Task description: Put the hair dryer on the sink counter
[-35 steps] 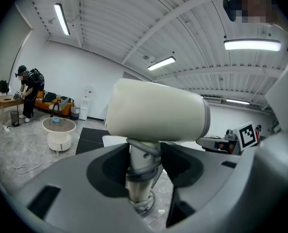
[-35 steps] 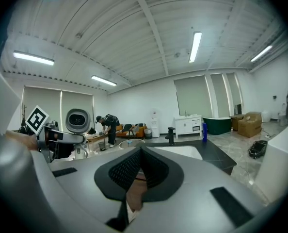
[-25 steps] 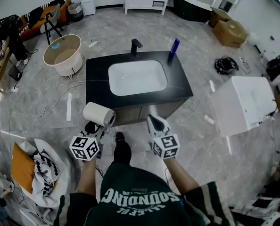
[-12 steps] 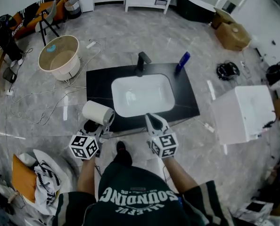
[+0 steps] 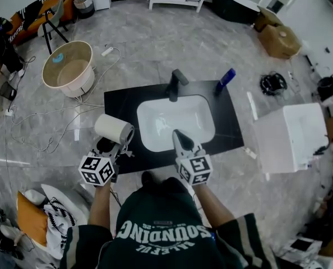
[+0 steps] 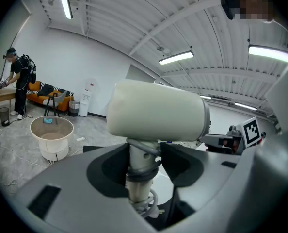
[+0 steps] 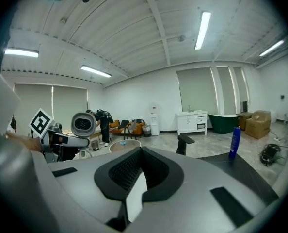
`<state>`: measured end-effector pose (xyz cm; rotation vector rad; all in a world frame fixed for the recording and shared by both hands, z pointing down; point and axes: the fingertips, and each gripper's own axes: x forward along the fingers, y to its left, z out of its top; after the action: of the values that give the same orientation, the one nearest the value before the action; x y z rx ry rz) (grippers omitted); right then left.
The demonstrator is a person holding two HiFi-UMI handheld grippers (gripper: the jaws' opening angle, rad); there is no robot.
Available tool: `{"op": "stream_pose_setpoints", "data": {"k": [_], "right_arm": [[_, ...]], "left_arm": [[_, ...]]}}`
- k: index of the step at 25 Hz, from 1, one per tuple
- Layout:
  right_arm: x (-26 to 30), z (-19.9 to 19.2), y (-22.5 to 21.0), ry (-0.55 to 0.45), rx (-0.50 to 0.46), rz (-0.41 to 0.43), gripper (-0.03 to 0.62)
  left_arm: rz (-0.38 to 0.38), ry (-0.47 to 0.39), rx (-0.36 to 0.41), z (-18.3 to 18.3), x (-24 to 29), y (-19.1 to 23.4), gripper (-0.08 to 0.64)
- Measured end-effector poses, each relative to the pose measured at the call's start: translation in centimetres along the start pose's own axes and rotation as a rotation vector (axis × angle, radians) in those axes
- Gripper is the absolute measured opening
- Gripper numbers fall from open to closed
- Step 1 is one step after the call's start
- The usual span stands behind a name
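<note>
Grey marble floor all round, cluttered at the edges: a round pale tub off to the left, a white box to the right. Neither matters to the job.

Black tabletop sits straight ahead of the person, white basin sunk in its middle. Dark faucet stands at the back rim, blue bottle upright at the back right corner. The left strip of tabletop beside the basin shows nothing on it.

Hair dryer is not yet down. It is carried in the left tool, jaws clamped on the handle just under the pale barrel, barrel lying crosswise on top. From the head view it hangs over the tabletop's front left corner; whether it is fully over the surface or just at the edge is hard to judge from this steep angle.

Right tool is over the basin's front rim, jaws drawn together on nothing.

Step in hand: the carry, near its end. Next move, as I read it: bring the dryer further over the bare left strip, lower until the barrel or handle rests flat, then open the jaws. Keep it off the basin edge so it cannot roll in.
</note>
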<state>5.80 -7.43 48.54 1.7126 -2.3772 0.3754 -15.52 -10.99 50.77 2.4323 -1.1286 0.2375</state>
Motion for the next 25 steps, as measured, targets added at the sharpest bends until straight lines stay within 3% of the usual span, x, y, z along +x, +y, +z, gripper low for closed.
{"op": "stream_pose_setpoints", "data": {"k": [17, 25], "right_arm": [[8.5, 1.2, -2.1, 0.033, -0.003, 0.065, 0.002], [12.6, 1.8, -2.4, 0.051, -0.017, 0.134, 0.002]], "left_arm": [[0.064, 0.005, -0.063, 1.7, 5.0, 5.1, 0.198], [0.107, 0.021, -0.097, 1.8, 6.9, 6.8, 0.198]]}}
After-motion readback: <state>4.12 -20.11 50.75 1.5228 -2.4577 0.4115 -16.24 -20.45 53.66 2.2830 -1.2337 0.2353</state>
